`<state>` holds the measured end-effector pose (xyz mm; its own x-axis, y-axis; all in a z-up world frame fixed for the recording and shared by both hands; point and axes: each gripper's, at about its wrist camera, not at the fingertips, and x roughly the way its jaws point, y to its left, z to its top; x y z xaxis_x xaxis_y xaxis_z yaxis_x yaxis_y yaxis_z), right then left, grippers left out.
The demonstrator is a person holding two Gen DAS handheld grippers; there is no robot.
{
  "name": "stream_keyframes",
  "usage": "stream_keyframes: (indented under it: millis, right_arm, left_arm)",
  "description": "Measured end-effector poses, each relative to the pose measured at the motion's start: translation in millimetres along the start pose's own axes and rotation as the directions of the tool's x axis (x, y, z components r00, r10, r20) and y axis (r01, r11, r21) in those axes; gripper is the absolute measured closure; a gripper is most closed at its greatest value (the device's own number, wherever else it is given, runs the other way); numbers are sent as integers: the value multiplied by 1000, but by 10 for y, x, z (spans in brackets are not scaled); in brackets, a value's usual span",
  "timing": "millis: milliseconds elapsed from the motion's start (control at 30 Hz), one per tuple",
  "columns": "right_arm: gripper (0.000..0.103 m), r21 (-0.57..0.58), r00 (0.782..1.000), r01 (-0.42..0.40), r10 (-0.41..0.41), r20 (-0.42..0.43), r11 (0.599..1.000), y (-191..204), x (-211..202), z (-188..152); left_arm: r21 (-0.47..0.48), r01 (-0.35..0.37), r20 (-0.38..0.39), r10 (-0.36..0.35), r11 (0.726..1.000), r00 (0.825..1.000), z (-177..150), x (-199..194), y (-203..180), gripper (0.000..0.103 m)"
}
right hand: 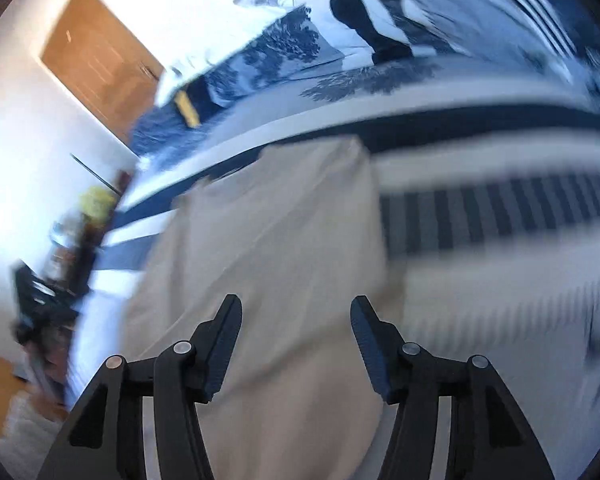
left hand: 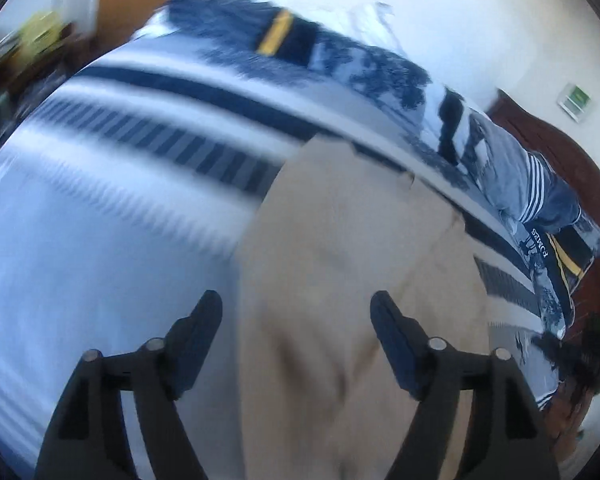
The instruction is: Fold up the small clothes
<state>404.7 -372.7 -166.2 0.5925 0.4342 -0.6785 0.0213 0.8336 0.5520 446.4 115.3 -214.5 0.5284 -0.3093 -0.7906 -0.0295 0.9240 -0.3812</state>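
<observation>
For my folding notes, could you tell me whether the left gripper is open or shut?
Open: the left gripper has its jaws spread wide above the beige garment, nothing pinched between them.

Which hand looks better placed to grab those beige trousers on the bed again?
Probably the right gripper: its open jaws hover squarely over the beige trousers. The left gripper, also open, straddles their edge and the bedspread.
</observation>
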Motion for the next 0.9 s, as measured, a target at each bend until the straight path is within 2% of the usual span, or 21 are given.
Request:
stream_keyframes:
  millis: [67, 167, 233, 267, 300, 333, 433, 500, 600, 633, 667, 733, 900]
  right_arm:
    - [42, 78, 999, -35, 33, 23, 996, -43, -382, -624]
    - [43, 212, 998, -58, 56, 16, 976, -217, -588, -1397]
    - [48, 296, 997, -81, 81, 14, 952, -330, -585, -1828]
    - [48, 314, 996, -91, 94, 4, 945, -361, -545, -1956]
    - [53, 326, 995, -91, 102, -17, 941, -364, -479, -2111]
    - [55, 324, 995, -76, 93, -37, 943, -336, -428, -2234]
    - [58, 280, 992, -74, 101, -81, 957, -169, -289, -2424]
    - [59, 255, 990, -38, 70, -119, 966, -91, -177, -2482]
    - [61, 264, 988, -9, 49, -145, 964, -74, -35, -2538]
    - [68, 256, 989, 10, 28, -146, 967, -68, 9, -2531]
    - [70, 263, 992, 21, 12, -123, 965, -71, 0, -2530]
    - [70, 305, 996, -8, 34, -80, 952, -120, -67, -2567]
    - [70, 331, 995, 4, 28, -92, 944, -187, -102, -2620]
  left_arm:
    - [-34, -21, -22, 20, 999, 1000, -509, -219, 92, 27]
    - [-82, -17, -77, 11, 997, 997, -1230, -346, 140, 27]
    - [-122, -12, -71, 3, 993, 997, -1558, -370, 140, 27]
    - [-149, -1, -95, -13, 989, 995, -1743, -320, 152, 27]
    - [-156, 0, -117, -19, 988, 993, -1821, -278, 143, 27]
    - [-137, -4, -138, -15, 991, 990, -1909, -225, 116, 27]
    - [-63, -77, -172, 66, 995, 983, -2012, -139, 33, 28]
    - [-58, -59, -183, 48, 997, 982, -2050, -128, 25, 30]
    - [-69, -65, -177, 52, 995, 983, -2100, -128, 66, 46]
    - [-83, -61, -175, 46, 995, 983, -2099, -136, 88, 52]
    - [-94, -56, -174, 39, 994, 984, -2104, -149, 113, 53]
    - [-96, -45, -174, 27, 994, 984, -2149, -170, 143, 53]
    - [-46, -38, -183, 29, 998, 983, -2219, -198, 45, 53]
